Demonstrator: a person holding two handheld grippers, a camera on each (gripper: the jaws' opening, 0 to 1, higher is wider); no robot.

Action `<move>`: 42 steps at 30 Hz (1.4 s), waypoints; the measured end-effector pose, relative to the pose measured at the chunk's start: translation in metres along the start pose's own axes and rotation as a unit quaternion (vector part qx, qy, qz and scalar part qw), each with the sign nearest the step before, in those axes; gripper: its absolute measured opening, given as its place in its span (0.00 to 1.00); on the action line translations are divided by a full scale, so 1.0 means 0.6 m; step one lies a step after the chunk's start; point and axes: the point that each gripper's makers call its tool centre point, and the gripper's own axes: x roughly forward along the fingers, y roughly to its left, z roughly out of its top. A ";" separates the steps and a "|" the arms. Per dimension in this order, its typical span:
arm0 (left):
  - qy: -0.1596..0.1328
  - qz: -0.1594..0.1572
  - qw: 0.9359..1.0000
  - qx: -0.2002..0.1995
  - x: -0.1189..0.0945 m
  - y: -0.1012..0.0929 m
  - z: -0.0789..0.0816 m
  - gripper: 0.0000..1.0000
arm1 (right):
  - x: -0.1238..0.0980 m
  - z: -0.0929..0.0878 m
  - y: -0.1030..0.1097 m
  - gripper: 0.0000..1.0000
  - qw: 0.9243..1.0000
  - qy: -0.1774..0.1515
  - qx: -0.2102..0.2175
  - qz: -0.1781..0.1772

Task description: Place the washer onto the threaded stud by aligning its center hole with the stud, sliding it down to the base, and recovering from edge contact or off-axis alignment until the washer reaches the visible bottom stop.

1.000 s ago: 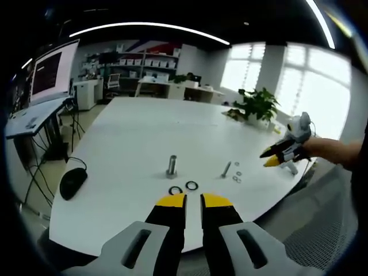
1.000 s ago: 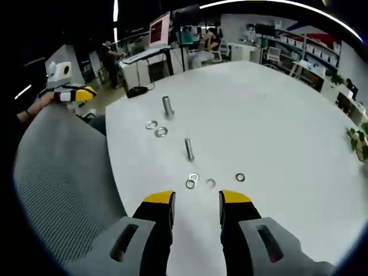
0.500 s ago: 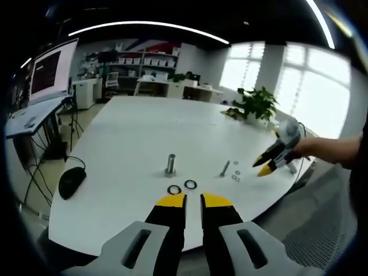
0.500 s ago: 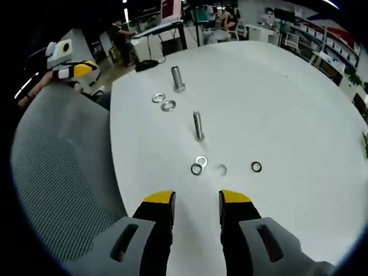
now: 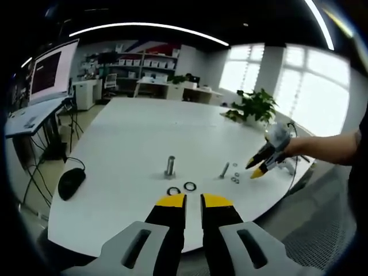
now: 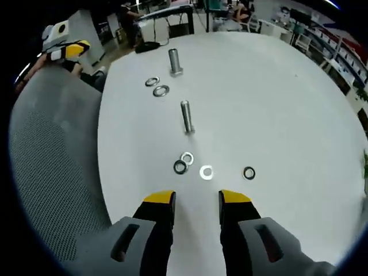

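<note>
Firstly, in the left gripper view, the left gripper (image 5: 194, 200) hovers with jaws slightly spread and empty, near two dark round washers (image 5: 181, 188) before an upright threaded metal stud (image 5: 170, 166) on the white oval table (image 5: 132, 132). The right gripper (image 5: 257, 167) enters at right.

In the right gripper view, the right gripper (image 6: 196, 198) has spread, empty jaws just near four small flat washers (image 6: 206, 172); a second upright stud (image 6: 186, 117) stands farther.

Table (image 6: 299, 103): two studs upright, well apart. Far stud (image 6: 174, 61): two washers (image 6: 156, 86) just beside it, toward the near edge. Near stud (image 6: 186, 117): four washers (image 6: 206, 172) between it and the near edge. Mouse (image 5: 71, 181) at the table's left edge; plant (image 5: 256, 105) at the far right edge.
</note>
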 end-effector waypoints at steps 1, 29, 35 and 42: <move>0.000 0.000 1.000 0.000 0.000 0.000 0.000 0.07 | 0.002 0.000 -0.001 0.31 1.000 0.001 -0.002 0.000; 0.001 0.003 1.000 -0.002 0.002 0.001 -0.001 0.07 | 0.050 0.027 -0.017 0.18 1.000 0.010 -0.010 -0.023; 0.001 0.003 1.000 -0.002 0.001 0.001 -0.001 0.07 | 0.050 0.025 -0.018 0.15 1.000 0.009 -0.009 -0.025; 0.005 0.003 1.000 0.000 0.001 -0.001 -0.003 0.07 | 0.042 0.030 -0.021 0.14 0.999 -0.001 -0.015 -0.030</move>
